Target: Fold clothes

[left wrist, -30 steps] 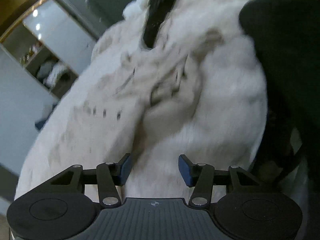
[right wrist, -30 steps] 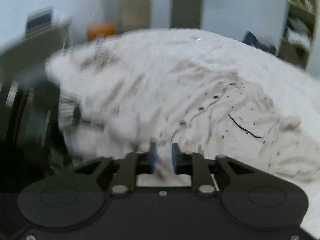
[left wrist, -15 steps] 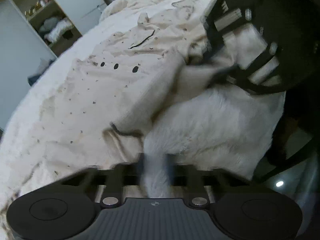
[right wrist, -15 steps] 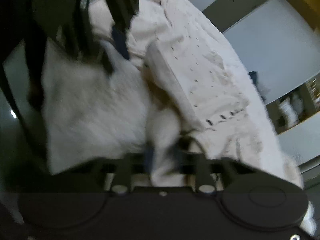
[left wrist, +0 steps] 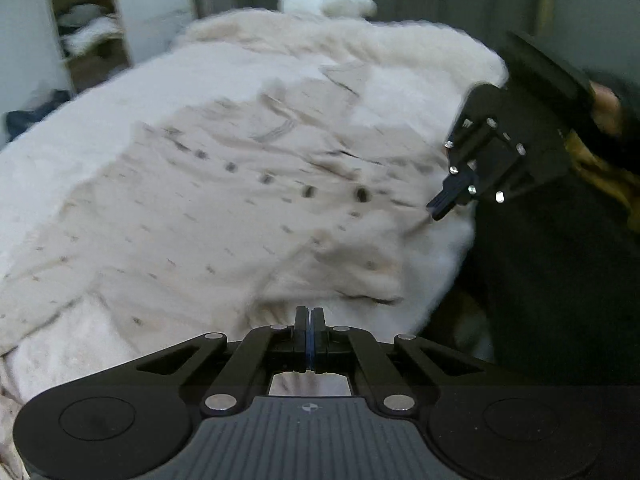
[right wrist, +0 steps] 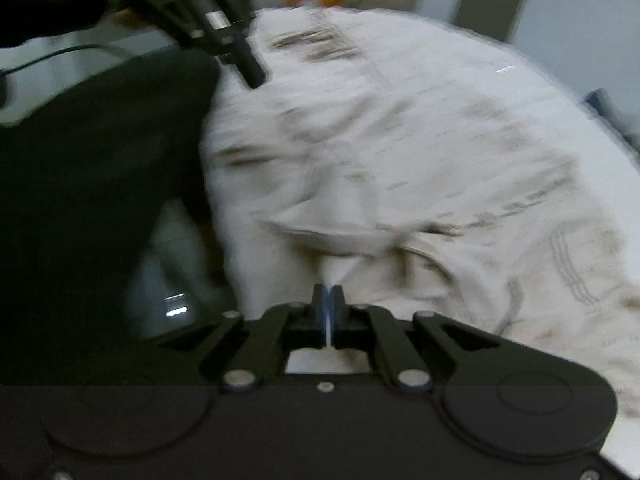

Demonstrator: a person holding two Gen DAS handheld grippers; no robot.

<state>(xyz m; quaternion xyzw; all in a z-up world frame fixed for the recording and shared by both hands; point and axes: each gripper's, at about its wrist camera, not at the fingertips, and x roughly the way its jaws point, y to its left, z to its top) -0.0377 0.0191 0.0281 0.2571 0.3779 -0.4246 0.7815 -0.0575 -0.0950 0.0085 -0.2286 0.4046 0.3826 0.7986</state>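
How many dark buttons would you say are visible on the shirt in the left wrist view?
5, in a row across the middle of the shirt: at and. The picture is blurred, so folds may hide more.

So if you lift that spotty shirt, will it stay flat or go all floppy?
Probably floppy: the shirt already lies in soft wrinkles and folds on the bed. It looks thin, so likely light. The corner pinched in the right tool bunches up, so the rest should dangle.
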